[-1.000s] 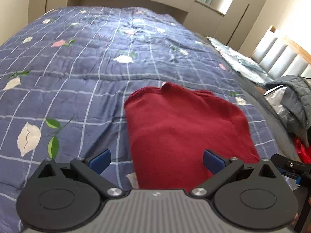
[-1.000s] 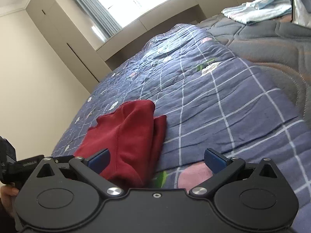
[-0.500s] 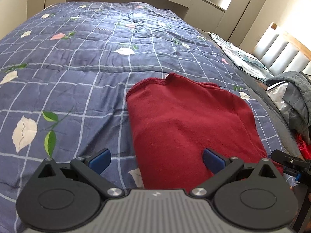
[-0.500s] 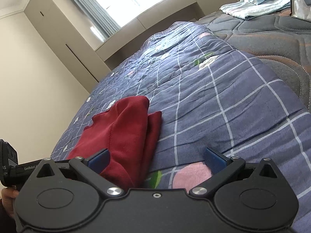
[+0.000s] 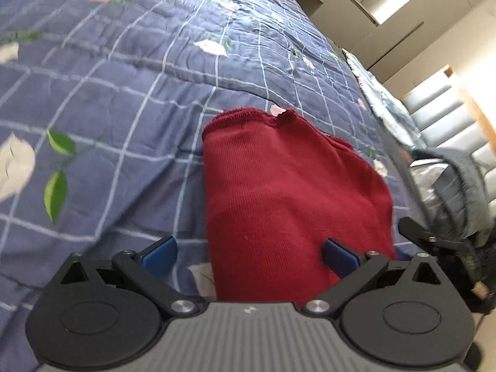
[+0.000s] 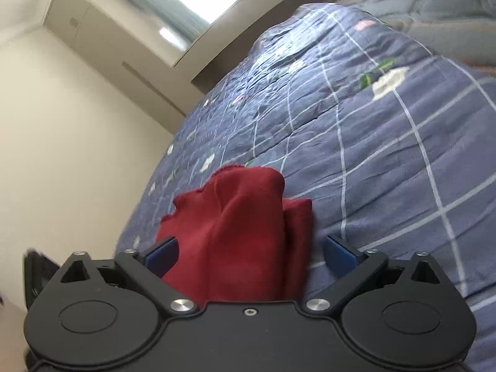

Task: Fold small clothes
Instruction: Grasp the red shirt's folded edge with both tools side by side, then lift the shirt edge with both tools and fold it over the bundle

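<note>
1. The blue checked quilt (image 5: 130,99) is filling both views, and the red garment (image 5: 288,204) is lying on it, partly folded, in the lower centre of each frame. The quilt is soft and wrinkled, so a pinch at the cloth edge is risking catching bedding along with the garment.
2. In the right wrist view the garment (image 6: 248,232) is showing a loose flap at its right side; lifting only the top layer is likely undoing the fold.
3. The left tongs (image 5: 248,255) are standing spread, one blue pad over the quilt and one over the cloth, pinching nothing.
4. The right tongs (image 6: 249,254) are also spread and have just been closing a little, with cloth lying between the pads but not pressed.
5. The garment's near edge is hiding under both tool bodies, and both frames are blurring, so layer count is unclear.
</note>
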Available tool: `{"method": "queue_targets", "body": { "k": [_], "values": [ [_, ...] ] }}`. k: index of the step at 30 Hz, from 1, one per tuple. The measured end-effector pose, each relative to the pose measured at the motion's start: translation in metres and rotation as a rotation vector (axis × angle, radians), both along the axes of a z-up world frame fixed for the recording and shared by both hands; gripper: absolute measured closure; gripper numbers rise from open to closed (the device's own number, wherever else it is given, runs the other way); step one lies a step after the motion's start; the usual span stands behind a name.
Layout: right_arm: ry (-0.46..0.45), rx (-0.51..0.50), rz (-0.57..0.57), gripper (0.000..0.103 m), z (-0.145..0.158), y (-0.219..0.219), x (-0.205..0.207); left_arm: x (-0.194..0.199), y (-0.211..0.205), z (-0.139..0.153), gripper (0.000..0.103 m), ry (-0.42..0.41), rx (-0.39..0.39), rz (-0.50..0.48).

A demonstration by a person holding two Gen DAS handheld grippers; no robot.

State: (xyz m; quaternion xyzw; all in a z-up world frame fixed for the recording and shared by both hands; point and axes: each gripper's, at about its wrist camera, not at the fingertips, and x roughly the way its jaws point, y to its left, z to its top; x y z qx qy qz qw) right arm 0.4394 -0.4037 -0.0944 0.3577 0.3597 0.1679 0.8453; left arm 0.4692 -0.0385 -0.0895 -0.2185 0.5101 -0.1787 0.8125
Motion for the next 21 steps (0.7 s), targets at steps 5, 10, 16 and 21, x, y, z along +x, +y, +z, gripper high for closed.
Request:
{"method": "queue_targets", "body": {
  "k": [5,10,16,21],
  "values": [
    [0.032,-0.017,-0.047,0.045,-0.005,0.003,-0.009,-0.002,0.004,0.0,0.027,0.029,-0.049,-0.005],
    [0.031,-0.032,-0.058,0.069,0.0,0.01,-0.016,-0.003,-0.002,0.008,0.046,0.041,-0.025,0.011],
    [-0.033,-0.09,-0.08,0.083,0.025,0.02,-0.034,-0.017,-0.026,0.036,0.066,-0.04,0.116,-0.015],
    [-0.113,-0.107,-0.089,0.085,0.058,0.026,-0.064,-0.043,-0.036,0.068,0.069,-0.138,0.169,-0.039]
  ]
}}
